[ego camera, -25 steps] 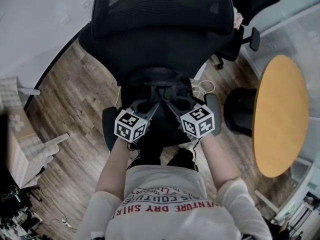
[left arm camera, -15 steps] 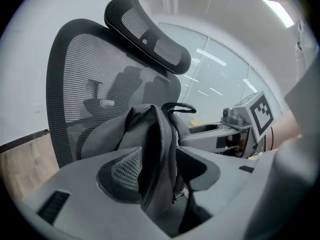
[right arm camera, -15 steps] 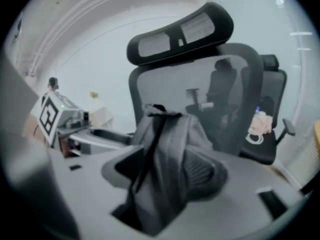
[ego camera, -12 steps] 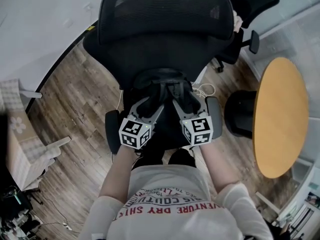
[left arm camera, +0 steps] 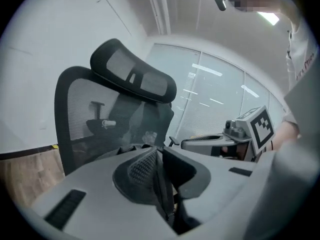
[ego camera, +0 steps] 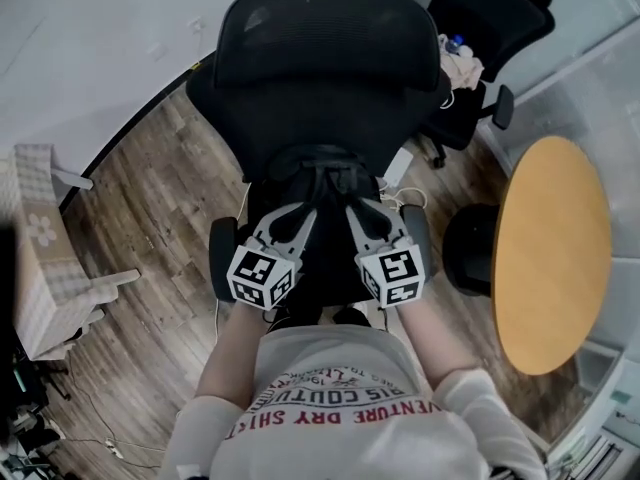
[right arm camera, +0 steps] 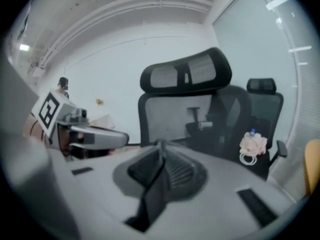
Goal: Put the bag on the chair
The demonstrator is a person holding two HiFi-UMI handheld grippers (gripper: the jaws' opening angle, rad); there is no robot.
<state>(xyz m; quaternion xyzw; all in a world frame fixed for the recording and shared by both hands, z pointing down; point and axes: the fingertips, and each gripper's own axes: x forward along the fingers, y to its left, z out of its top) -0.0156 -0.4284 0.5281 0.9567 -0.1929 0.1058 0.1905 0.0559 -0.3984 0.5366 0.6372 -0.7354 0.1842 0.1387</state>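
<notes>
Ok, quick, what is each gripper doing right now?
Left gripper: jaws just closing, now shut on the black bag strap.
Right gripper: jaws just closing too, shut on the black bag strap.

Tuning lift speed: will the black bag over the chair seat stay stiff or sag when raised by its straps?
Probably floppy: its strap shows as a thin flat band, like soft webbing. The bag looks rumpled, not boxy, so it likely sags. Weight can't be judged.
</notes>
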